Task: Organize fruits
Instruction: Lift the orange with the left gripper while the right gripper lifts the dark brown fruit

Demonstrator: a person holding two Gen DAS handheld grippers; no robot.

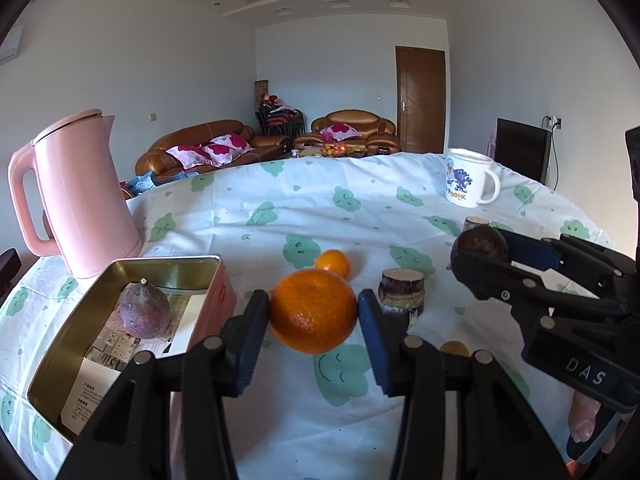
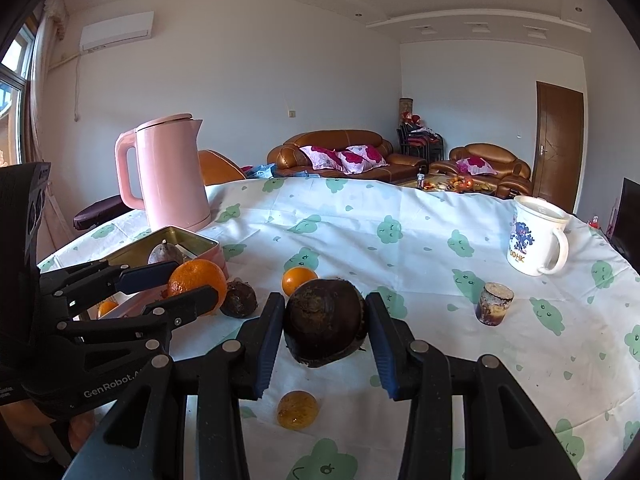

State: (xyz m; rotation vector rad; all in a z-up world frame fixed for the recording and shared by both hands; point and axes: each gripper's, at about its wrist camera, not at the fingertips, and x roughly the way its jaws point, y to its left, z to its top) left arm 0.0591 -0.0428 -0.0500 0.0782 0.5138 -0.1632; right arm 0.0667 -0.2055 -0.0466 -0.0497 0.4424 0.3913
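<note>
The left hand-held gripper (image 1: 313,312) squeezed the big orange (image 1: 313,310), the right hand-held gripper (image 2: 325,322) squeezed a dark fruit (image 2: 325,322), and both probably belonged next in the tin box (image 1: 72,336) at nine o'clock.

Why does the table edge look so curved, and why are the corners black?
Both wrist views use fisheye lenses: the tablecloth edge bows upward and the corners go black. Both pictures are sharp; in the right wrist view daylight comes from the window on the left.

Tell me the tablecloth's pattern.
White tablecloth printed with green smiling cloud shapes; the right wrist view shows it best.
</note>
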